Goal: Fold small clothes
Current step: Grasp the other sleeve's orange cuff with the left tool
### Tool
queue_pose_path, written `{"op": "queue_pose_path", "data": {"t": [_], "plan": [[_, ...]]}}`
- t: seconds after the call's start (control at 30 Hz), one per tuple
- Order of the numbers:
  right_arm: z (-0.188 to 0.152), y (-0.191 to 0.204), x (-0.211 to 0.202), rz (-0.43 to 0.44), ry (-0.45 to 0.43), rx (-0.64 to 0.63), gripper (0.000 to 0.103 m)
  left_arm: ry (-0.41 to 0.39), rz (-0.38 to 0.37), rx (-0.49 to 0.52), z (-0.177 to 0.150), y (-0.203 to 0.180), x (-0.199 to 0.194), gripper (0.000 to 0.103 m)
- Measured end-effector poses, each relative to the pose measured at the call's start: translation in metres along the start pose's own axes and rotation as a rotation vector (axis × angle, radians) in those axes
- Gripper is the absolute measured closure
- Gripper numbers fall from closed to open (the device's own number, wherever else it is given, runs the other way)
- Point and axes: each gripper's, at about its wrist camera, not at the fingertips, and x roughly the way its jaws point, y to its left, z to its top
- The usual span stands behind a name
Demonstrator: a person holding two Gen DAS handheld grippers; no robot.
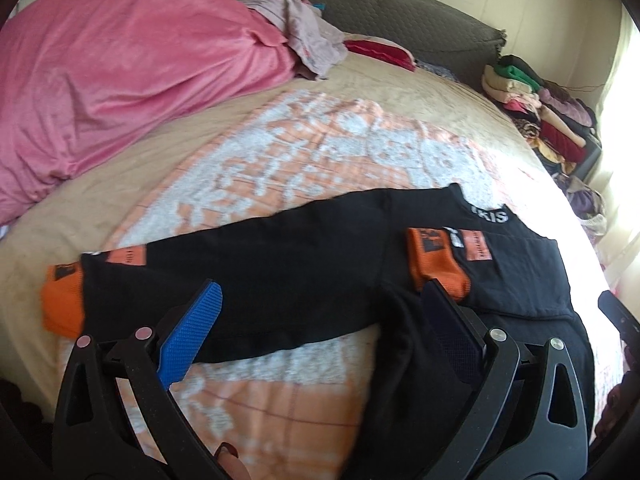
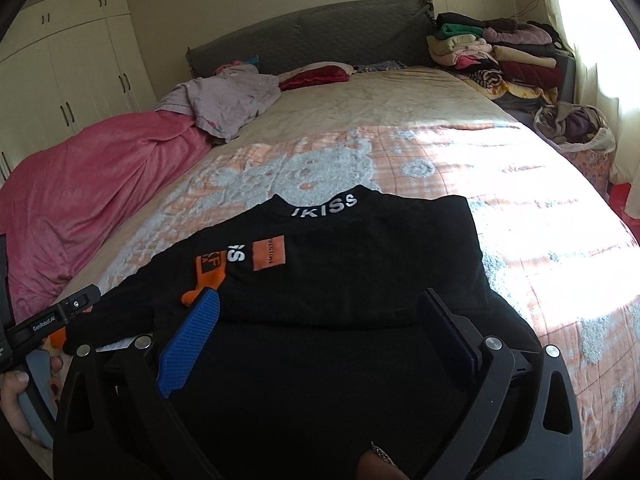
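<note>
A small black top (image 1: 304,276) with orange cuffs and white collar lettering lies flat on the bed. One sleeve stretches left, ending in an orange cuff (image 1: 64,300). The other orange cuff (image 1: 438,262) is folded onto the chest. My left gripper (image 1: 320,296) is open and empty just above the sleeve and body. In the right wrist view the top (image 2: 360,272) lies ahead, collar away from me. My right gripper (image 2: 320,304) is open and empty over its lower body. The left gripper's body (image 2: 52,316) shows at that view's left edge.
A pink blanket (image 1: 112,84) is heaped on the bed's left side, with a lilac garment (image 2: 224,100) behind it. Stacks of folded clothes (image 2: 496,56) sit at the far right by the headboard. A laundry basket (image 2: 576,128) stands beside the bed's right edge.
</note>
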Motion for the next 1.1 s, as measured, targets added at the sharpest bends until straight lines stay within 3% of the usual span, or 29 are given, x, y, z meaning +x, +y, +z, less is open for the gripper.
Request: {"op": "queue_pose_path", "data": {"t": [0.5, 0.83, 1.1], "plan": [[0.004, 0.097, 0.013, 0.138, 0.001, -0.18, 0.005, -0.004, 0.149, -0.185, -0.015, 0.101, -0.021, 0.01], [0.002, 0.151, 0.027, 0.19, 0.028, -0.283, 0.005, -0.001, 0.23, -0.42, -0.035, 0.178, -0.018, 0.01], [-0.006, 0.163, 0.037, 0.203, 0.059, -0.28, 0.005, -0.013, 0.197, -0.607, -0.055, 0.223, -0.011, 0.01]]}}
